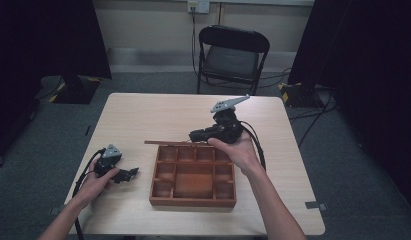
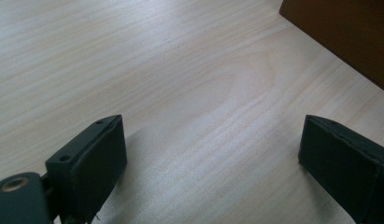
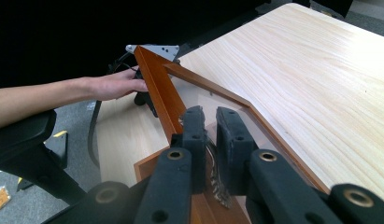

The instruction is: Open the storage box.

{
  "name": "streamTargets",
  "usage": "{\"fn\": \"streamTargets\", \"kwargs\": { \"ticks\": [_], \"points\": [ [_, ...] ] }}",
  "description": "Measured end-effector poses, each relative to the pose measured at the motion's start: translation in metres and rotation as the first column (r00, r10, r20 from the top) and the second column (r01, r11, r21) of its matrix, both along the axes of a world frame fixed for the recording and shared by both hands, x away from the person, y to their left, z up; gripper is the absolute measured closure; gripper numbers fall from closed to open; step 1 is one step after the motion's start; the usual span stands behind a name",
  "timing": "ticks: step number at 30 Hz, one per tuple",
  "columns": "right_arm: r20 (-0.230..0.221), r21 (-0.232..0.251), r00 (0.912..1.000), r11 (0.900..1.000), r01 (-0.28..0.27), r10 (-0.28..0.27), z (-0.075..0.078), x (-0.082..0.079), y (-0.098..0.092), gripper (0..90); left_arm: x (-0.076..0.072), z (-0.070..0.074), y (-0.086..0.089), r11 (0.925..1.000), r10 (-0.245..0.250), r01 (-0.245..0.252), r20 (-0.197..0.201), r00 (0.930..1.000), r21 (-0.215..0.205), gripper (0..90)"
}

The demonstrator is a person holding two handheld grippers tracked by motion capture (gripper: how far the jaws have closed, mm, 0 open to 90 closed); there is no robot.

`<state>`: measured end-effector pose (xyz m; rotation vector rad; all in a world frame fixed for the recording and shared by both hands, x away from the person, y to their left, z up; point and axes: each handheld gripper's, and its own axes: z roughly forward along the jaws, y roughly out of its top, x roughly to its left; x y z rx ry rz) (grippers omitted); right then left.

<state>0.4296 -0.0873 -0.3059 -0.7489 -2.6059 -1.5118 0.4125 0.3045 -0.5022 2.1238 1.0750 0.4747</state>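
A brown wooden box (image 1: 193, 201) with several compartments sits on the table. Its lid (image 1: 165, 143), a wooden frame (image 3: 154, 88) around a clear panel, is raised above the box's far edge. My right gripper (image 1: 194, 135) is shut on the lid's edge, and in the right gripper view its jaws (image 3: 210, 133) pinch the lid close together. My left gripper (image 1: 133, 172) rests on the table left of the box, held by a hand. Its jaws (image 2: 213, 154) stand wide open over bare wood with nothing between them. The box's corner (image 2: 344, 32) lies beyond them.
The light wooden table (image 1: 143, 115) has free surface behind and to both sides of the box. A black folding chair (image 1: 230, 55) stands past the far edge. Cables trail from both grippers. Dark curtains flank the room.
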Motion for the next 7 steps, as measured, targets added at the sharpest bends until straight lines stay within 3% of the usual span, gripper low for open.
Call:
{"fn": "streamTargets", "kwargs": {
  "ticks": [7],
  "points": [
    [0.001, 0.001, 1.0000, 1.000, 0.001, -0.001, 0.0001, 0.0002, -0.0001, 82.5, 0.0000, 0.0000, 0.0000, 1.0000, 0.000, 0.000, 0.000, 1.0000, 0.000, 7.1]
  ]
}}
